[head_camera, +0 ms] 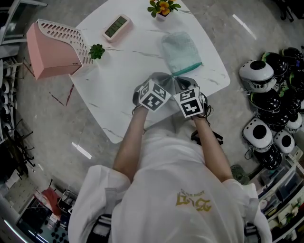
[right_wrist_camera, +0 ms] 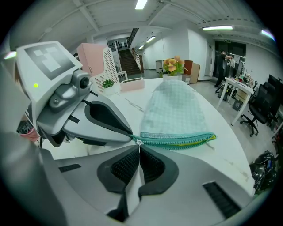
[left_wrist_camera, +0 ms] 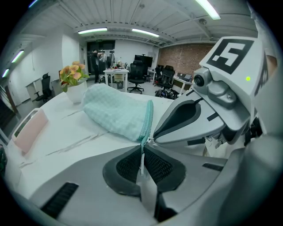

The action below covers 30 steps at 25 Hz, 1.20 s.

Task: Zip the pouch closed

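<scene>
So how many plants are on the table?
2. Orange flowers in a pot stand at the table's far edge; a small green plant sits beside the pink rack. No others show, though a tiny one could be hidden.

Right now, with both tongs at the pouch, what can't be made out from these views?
- Left gripper view: the left tongs pinch the pouch's end; the zip is edge-on, so its gap is unreadable.
- Right gripper view: the pull is mostly buried in the right tongs.
- Head view: the cubes cover both tongs' tips and the pouch's near end.
- Head view: the clock's digits are too small.
</scene>
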Available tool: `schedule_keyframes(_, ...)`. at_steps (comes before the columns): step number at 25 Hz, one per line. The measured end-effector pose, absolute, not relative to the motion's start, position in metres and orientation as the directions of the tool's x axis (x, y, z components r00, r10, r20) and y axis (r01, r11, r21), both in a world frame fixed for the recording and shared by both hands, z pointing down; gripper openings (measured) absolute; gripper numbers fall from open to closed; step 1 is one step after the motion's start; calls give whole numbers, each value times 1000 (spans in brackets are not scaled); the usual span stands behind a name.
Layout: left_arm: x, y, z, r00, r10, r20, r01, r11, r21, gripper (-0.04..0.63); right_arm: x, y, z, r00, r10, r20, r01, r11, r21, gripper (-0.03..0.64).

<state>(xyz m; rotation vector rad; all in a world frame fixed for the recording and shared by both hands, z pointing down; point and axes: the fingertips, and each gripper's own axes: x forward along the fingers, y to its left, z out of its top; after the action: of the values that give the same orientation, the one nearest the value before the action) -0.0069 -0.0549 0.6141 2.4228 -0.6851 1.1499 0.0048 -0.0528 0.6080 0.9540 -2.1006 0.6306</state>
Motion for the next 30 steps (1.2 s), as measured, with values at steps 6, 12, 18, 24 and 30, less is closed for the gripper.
schedule_keyframes(6,-8,-56,614,548,-271,791,-583,-802,129,38,5,-54,609,-463,-417,782,-782,608,-139,18)
schedule_keyframes(12,-7,-56,614,549,-269,791,-590,-795,139,38,7,-54,609,-461,-419,783,-775,620,-125,17)
schedule_keyframes(18,-8,-55,614,552,-271,789,-595,-791,145,38,7,-53,609,-445,-421,791,-774,624,-103,17)
schedule_keyframes(24,-11,-56,613,545,-281,790,-605,-784,138,37,15,-59,608,-421,-435,796,-796,598,-94,17)
schedule_keyframes(30,-11,-54,610,541,-292,789,-611,-781,130,37,19,-57,606,-414,-444,794,-797,599,-81,17)
